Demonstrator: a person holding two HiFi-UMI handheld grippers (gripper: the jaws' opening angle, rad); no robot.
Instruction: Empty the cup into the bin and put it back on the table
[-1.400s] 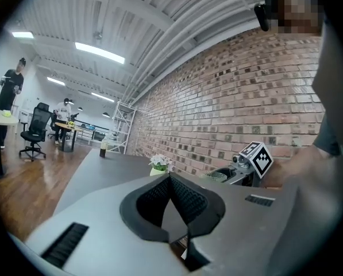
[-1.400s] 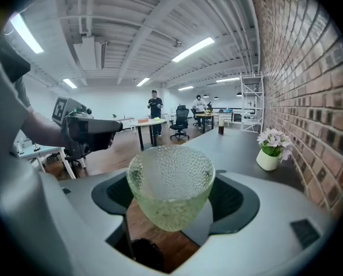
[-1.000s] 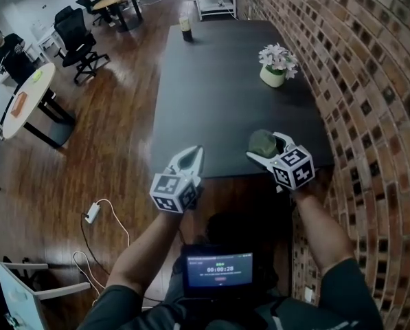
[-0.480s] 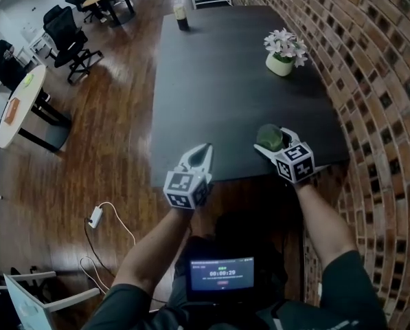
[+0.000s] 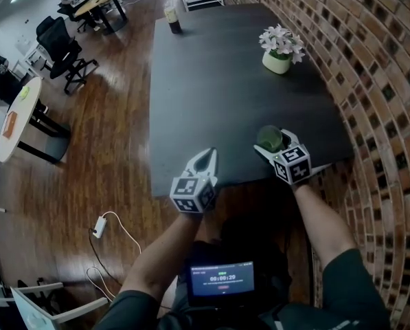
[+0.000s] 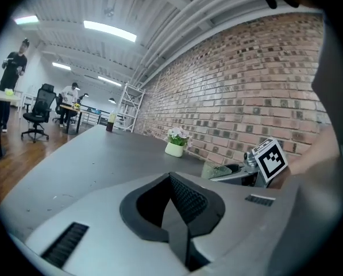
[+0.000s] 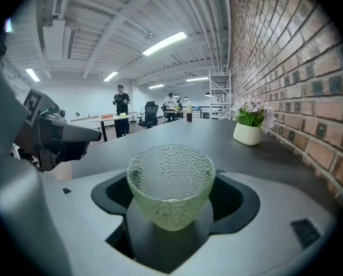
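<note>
The right tongs hold a glass cup between the two jaws, which press on its lower part; the cup is upright, pale green, covered with small bumps, and it looks empty. Beyond it lies the dark desk, with a white flower pot standing close to the brick wall. At the left edge the left tongs are visible, apart from the cup, and far behind a person stands by another table.
</note>
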